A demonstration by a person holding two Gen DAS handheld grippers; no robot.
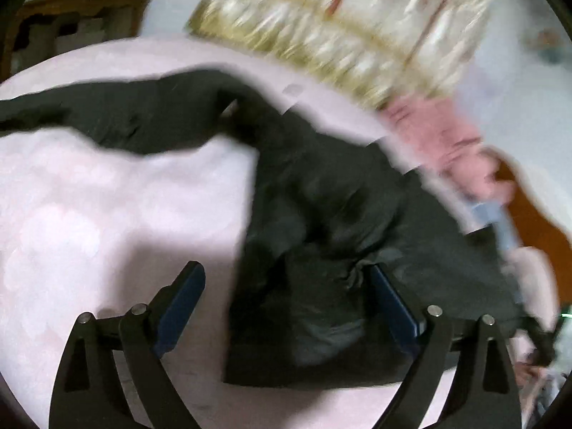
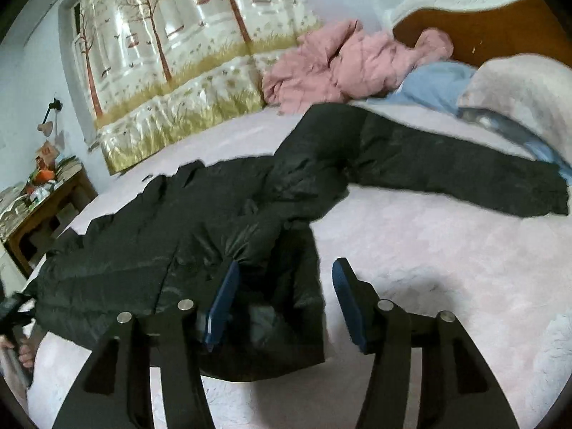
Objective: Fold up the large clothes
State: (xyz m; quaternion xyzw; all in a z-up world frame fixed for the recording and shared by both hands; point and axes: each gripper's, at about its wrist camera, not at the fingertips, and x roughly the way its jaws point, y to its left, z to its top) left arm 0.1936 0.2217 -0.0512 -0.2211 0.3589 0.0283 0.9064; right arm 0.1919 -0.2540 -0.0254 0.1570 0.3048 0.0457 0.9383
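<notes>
A large dark puffer jacket [image 2: 200, 236] lies spread on the pink bed cover [image 2: 429, 268], one sleeve [image 2: 464, 171] stretched right. In the blurred left wrist view the jacket [image 1: 321, 214] lies ahead, a sleeve [image 1: 107, 114] stretched left. My left gripper [image 1: 286, 300] is open, its jaws wide apart over the jacket's near edge, the right finger [image 1: 389, 296] touching the cloth. My right gripper [image 2: 286, 304] is open over a folded-in part of the jacket [image 2: 286, 321], holding nothing.
A pink jacket [image 2: 350, 64] and a blue garment [image 2: 436, 85] lie near the wooden headboard [image 2: 500, 28]. A tree-patterned padded panel [image 2: 186, 53] lines the wall. A cluttered wooden side table [image 2: 39, 207] stands at the left. A pale blanket [image 2: 529, 89] sits at the right.
</notes>
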